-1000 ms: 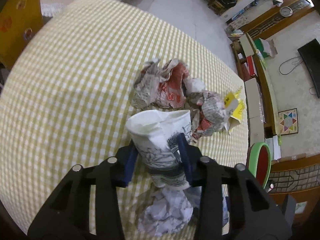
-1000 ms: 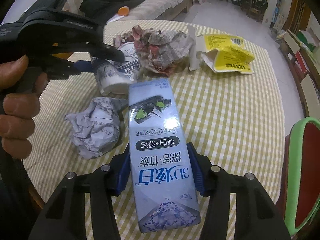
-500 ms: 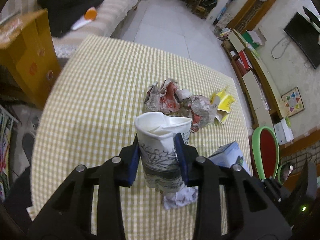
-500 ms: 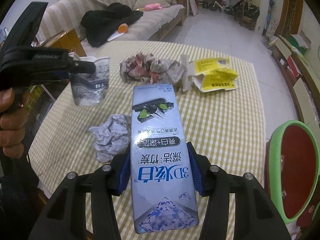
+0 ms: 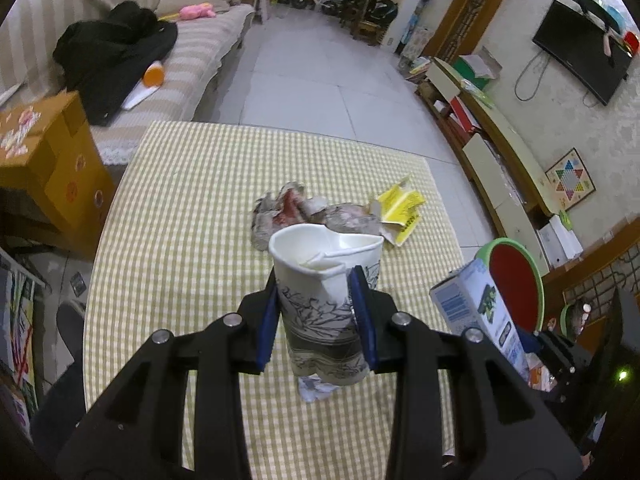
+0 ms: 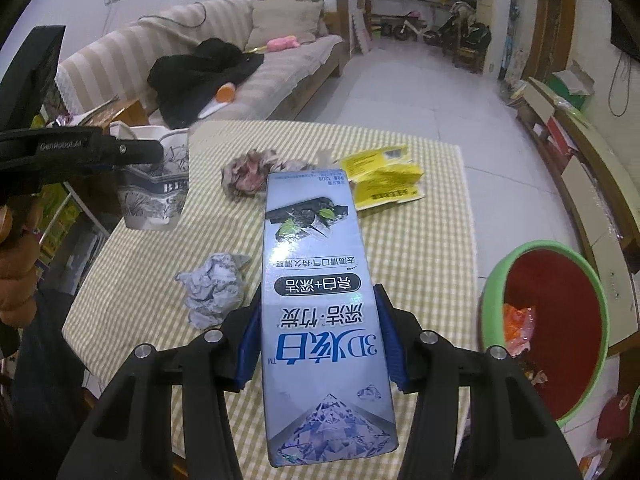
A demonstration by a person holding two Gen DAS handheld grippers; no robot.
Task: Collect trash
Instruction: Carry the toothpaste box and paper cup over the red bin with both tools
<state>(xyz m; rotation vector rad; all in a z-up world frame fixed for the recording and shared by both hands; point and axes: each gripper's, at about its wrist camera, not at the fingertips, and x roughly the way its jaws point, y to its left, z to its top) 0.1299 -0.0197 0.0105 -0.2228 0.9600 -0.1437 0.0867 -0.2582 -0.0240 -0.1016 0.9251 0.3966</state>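
My left gripper (image 5: 316, 322) clamped on crushed paper cup (image 5: 326, 300), held above table (image 5: 192, 208). My right gripper (image 6: 318, 340) clamped on toothpaste box (image 6: 320, 280); green bin (image 6: 544, 320) right.

Both wrist cams ride behind their grippers, tilted steeply down over the near edge of the yellow-checked cloth-covered table (image 5: 192, 184), fingers filling the bottom of frame. Left view faces the far edge and striped beige sofa (image 5: 208, 40); right view sits beside it. Shared: tabletop (image 6: 424, 248), sofa (image 6: 280, 68), green-rimmed red bin (image 5: 516, 276) (image 6: 556, 300).
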